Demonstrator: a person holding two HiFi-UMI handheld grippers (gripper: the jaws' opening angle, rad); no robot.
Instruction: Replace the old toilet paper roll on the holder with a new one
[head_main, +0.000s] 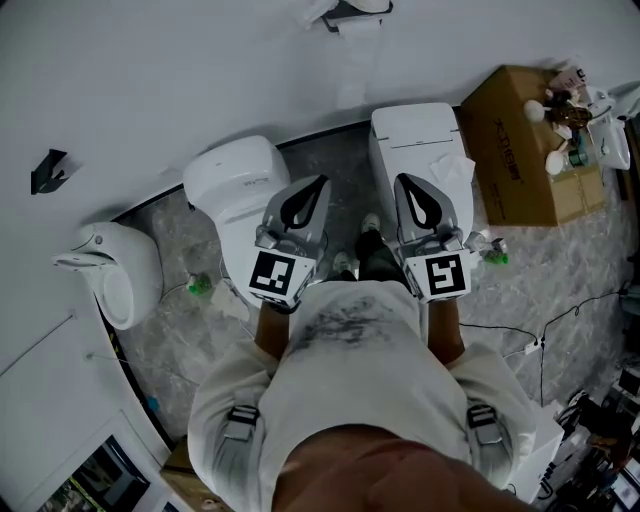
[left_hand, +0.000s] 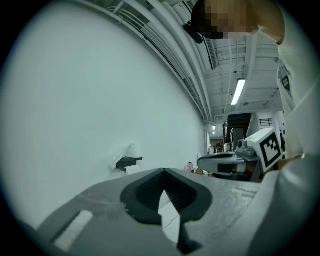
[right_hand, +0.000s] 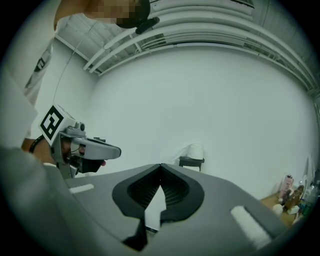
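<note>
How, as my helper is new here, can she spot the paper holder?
On the big white wall, above the squarish toilet, hangs the black paper holder. Unlike the bare black fitting farther left, it carries white paper.

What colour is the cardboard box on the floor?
The cardboard box is brown; the head view shows it best.

Open air reaches the holder (head_main: 352, 12); a toilet (head_main: 415, 138) stands below it

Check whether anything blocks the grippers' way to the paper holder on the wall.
Nothing visible at gripper height: both gripper views show open air up to the holder and its roll. Lower down, a rounded toilet and a boxy one stand between the person and that wall.
</note>
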